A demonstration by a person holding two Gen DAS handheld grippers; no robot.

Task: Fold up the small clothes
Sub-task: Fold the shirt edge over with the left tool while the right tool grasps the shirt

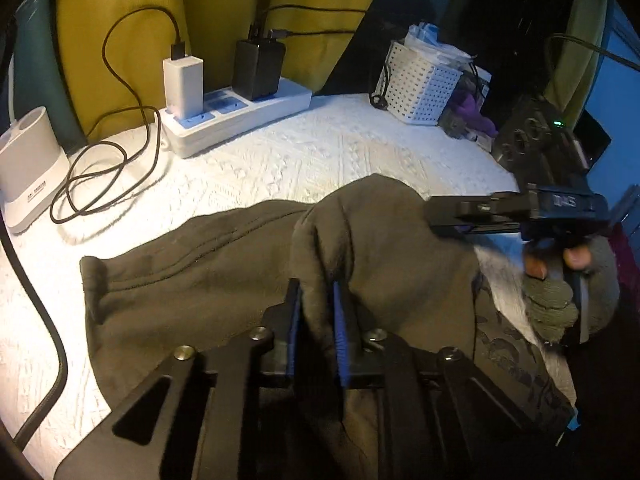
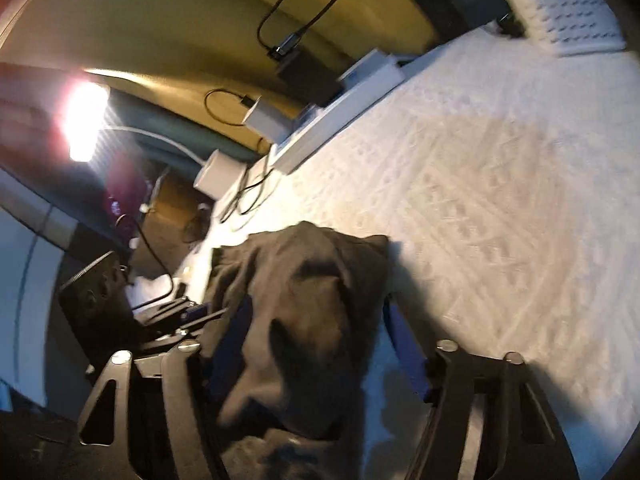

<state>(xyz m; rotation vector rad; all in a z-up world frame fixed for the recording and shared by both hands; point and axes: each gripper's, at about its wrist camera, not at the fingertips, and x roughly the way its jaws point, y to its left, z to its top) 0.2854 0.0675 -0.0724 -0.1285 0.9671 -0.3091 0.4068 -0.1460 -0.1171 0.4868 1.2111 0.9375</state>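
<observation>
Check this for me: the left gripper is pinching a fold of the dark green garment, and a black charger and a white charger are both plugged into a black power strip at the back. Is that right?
Not quite. The power strip is white, not black, as the left wrist view shows. The rest holds: the left gripper is shut on a fold of the dark green garment, and the white charger and black charger are plugged into the strip.

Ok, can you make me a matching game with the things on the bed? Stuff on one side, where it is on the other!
Things:
1. dark garment
2. white basket
3. black charger
4. looped black cable

Places:
A. plugged into the white power strip
B. far right of the bed
C. pinched in the left gripper
D. lying beside the white stand

Pairs: 1-C, 2-B, 3-A, 4-D
</observation>
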